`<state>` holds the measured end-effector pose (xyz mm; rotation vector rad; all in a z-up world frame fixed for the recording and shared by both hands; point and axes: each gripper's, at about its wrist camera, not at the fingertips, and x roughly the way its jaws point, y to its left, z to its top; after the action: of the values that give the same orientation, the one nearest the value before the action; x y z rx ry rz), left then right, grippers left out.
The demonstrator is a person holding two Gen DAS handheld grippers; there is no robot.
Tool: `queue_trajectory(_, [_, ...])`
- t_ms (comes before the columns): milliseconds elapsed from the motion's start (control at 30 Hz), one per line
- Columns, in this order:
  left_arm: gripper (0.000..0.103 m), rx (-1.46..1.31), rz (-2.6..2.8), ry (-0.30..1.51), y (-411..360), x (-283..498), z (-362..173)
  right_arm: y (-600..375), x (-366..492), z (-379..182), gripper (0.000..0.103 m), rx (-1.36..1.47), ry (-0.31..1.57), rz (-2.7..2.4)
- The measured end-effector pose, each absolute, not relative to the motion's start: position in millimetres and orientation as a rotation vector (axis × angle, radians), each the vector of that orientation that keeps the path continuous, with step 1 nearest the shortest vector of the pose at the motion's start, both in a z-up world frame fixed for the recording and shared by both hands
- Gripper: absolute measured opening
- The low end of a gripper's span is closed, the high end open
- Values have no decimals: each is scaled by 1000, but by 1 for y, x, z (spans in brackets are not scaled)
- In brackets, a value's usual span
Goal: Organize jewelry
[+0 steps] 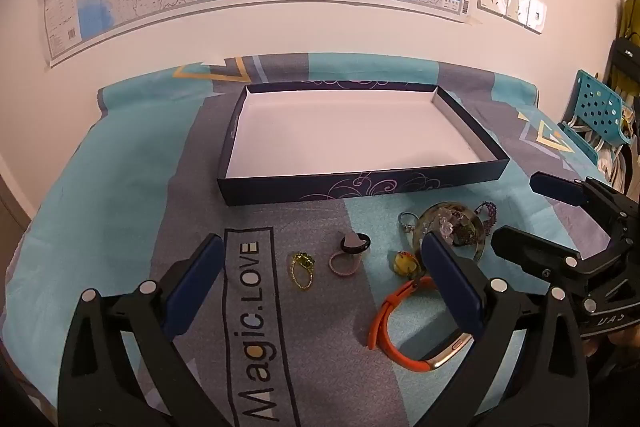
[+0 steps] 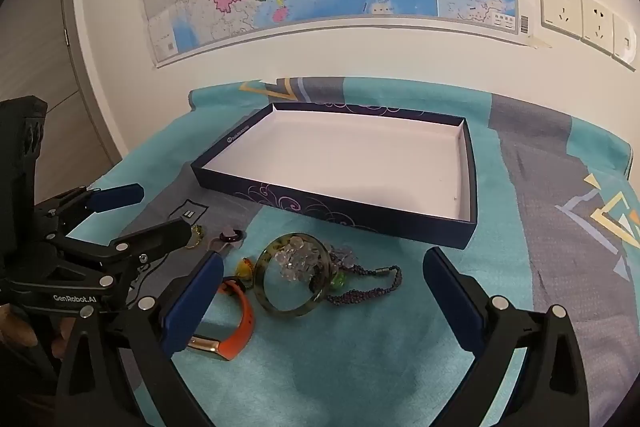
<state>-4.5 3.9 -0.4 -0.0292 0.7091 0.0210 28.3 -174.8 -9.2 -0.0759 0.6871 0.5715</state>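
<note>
my left gripper (image 1: 320,267) and right gripper (image 2: 324,283) both hang released, nothing between the fingers. just ahead of the right lies the bangle (image 2: 294,277), stiff, probably slippery and breakable; i'd pinch its rim. the orange band (image 1: 394,323) looks soft and light. beyond sits the empty box (image 1: 360,183).

Light: dim, warm indoor light, even across both views
Shadows: soft, faint inside the box (image 1: 360,131)
Distortion: strong fisheye bending, black vignette at corners
Focus: centre sharp, edges softer
</note>
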Motion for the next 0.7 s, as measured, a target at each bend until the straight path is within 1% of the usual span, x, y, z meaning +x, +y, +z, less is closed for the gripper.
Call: queue_trajectory(700, [97, -27, 24, 718, 4, -4, -3, -174, 27, -8, 97, -76, 691, 578])
